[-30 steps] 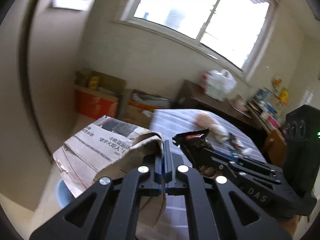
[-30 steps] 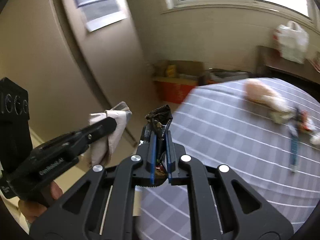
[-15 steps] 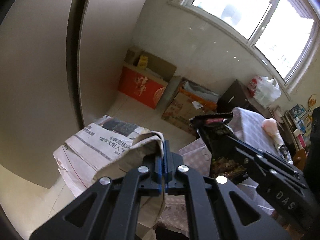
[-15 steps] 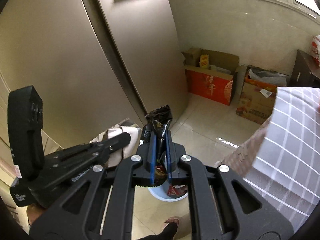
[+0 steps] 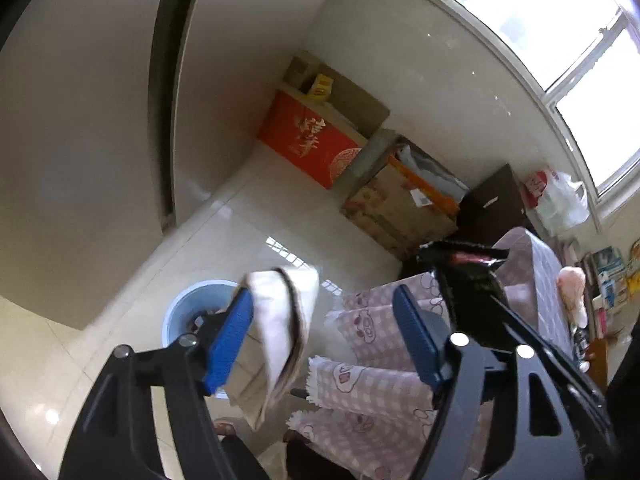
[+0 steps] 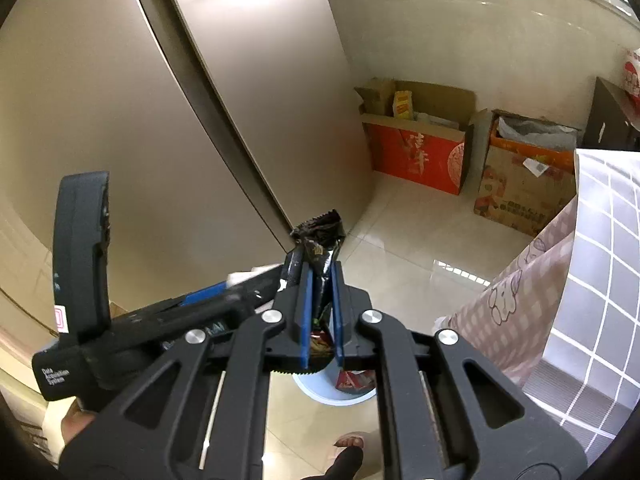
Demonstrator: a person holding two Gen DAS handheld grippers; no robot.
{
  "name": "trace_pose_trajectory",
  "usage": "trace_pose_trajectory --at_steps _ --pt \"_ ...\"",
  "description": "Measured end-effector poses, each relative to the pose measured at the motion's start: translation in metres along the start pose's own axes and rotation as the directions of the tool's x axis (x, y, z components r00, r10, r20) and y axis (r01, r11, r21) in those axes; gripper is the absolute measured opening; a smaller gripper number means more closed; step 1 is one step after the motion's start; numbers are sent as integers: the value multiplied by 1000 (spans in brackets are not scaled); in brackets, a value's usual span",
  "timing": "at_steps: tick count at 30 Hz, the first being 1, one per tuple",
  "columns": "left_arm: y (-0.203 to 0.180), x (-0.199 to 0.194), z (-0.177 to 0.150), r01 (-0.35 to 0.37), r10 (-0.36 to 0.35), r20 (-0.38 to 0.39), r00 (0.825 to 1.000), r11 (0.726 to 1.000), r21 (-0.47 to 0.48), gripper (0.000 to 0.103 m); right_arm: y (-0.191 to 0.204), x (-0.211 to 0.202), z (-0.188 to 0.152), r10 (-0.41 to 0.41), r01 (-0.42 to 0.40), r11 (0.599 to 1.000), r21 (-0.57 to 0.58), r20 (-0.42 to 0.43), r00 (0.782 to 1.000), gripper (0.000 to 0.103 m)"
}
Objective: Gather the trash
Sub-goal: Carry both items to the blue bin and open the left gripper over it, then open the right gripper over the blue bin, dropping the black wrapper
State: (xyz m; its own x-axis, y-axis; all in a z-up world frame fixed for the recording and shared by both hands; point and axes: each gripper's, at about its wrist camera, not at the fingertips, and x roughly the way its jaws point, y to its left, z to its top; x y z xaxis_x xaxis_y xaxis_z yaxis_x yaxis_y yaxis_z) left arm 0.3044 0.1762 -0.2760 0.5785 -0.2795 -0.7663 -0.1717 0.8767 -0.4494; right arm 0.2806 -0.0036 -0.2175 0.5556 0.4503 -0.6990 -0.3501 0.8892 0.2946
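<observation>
My left gripper [image 5: 322, 300] is over the pale blue trash bin [image 5: 188, 308] on the floor, and its jaws are opening. A folded newspaper [image 5: 280, 332] hangs loose between them, leaning on the left blue pad [image 5: 228, 340] and apart from the right one. My right gripper [image 6: 320, 272] is shut on a crumpled dark snack wrapper [image 6: 320, 236], which sticks up from its pads. It hangs above the trash bin [image 6: 332, 394], whose rim shows under the jaws with red rubbish inside. In the left wrist view the snack wrapper [image 5: 460, 256] appears at right.
A red cardboard box [image 5: 316, 140] and a brown carton [image 5: 396, 212] stand against the far wall. A table edge with a pink checked cloth [image 5: 380, 392] is close on the right. A tall beige cabinet [image 6: 120, 100] fills the left. A person's foot [image 6: 350, 440] stands by the bin.
The left jaws have gone from shut on the newspaper to wide apart, and the paper now hangs loose. Both grippers came down over the bin. The right grip is unchanged.
</observation>
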Motion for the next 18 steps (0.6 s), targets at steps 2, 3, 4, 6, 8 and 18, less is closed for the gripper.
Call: trace_pose_trajectory --at_steps 2,3,4,6,8,18 --pt "1 -1 -1 -5 5 1 1000 1000 2 70 1 1 0 1 -1 1000 1 -4 1000 9" --pt "1 -2 -2 -10 10 2 1000 1000 7 70 1 3 0 0 0 1000 0 -6 1000 9" --pt "1 -3 -2 -12 12 2 1000 1000 11 70 2 4 0 2 -2 1000 0 -10 1000 9" --pt "1 -6 -3 -21 21 7 1000 1000 14 70 3 6 0 5 -5 1000 3 -15 1000 9" --pt "1 -8 -2 -25 25 12 1000 1000 15 70 0 8 0 9 -9 1000 6 -18 1000 9" --pt "8 -28 2 -48 48 53 997 999 3 70 6 20 3 23 -23 1000 -1 -29 999 9"
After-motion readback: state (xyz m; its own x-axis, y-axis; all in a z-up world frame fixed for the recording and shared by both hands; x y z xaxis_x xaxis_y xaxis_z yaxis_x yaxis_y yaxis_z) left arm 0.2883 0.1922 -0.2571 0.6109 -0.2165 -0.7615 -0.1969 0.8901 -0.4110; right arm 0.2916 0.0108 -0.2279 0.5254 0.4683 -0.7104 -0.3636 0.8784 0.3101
